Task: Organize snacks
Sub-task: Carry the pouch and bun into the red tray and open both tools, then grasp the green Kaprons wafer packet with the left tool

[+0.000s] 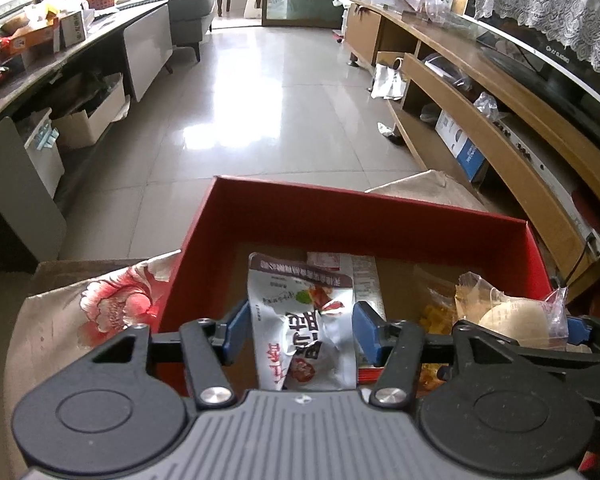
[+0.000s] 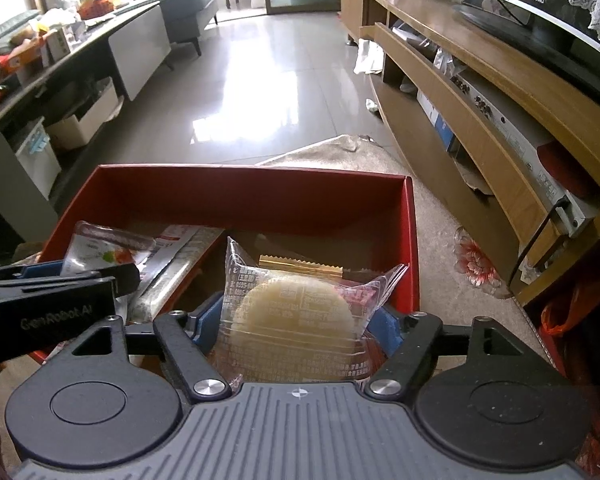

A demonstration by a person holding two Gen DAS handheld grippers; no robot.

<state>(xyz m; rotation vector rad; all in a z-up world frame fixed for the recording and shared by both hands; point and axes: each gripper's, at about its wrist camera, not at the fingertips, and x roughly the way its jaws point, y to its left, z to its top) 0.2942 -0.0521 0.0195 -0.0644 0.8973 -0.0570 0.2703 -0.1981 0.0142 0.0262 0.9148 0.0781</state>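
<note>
1. Glossy floor tiles (image 1: 284, 92) stretch behind a red box (image 1: 364, 216) standing on a flowered cloth (image 1: 100, 304), a wooden TV stand (image 2: 500, 92) to its right.
2. Inside the box, the left gripper (image 1: 300, 332) straddles a silver snack pouch (image 1: 300, 320) near the left wall; its blue pads stand just clear of the pouch.
3. Alongside, the right gripper (image 2: 296, 320) has a clear-wrapped round cake (image 2: 296, 312) between its fairly wide jaws, by the right wall; whether they press it cannot be told.
4. Both snacks appear to be at the drop-off step; next, each gripper likely needs to lift clear without dragging its wrapper.
5. "GenRobot.AI" reads on the left gripper's side; pouch lettering is Chinese.
</note>
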